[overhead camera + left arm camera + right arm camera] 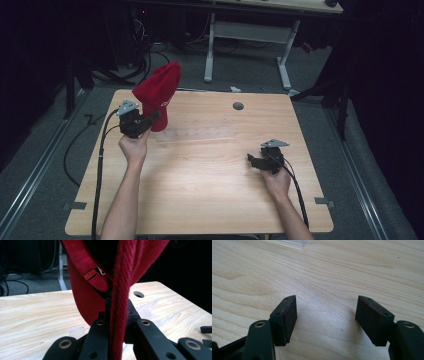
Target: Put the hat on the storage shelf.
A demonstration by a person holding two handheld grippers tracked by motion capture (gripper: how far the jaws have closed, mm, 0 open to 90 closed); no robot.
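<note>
Pale wood counter [200, 190] at frame bottom, forearms entering. Lower right: right gripper [256, 162] low over bare wood, fingers [287, 317] apart, nothing between. Left of centre: left gripper [152, 118], fingers [106, 315] clamped on brim of red cap [160, 90], cap lifted above counter. Beyond: clear plastic rack [197, 134], round hole [238, 106].

No text can be read; lettering on the orange tag [90, 274] inside the red hat [85, 297] is blurred.
</note>
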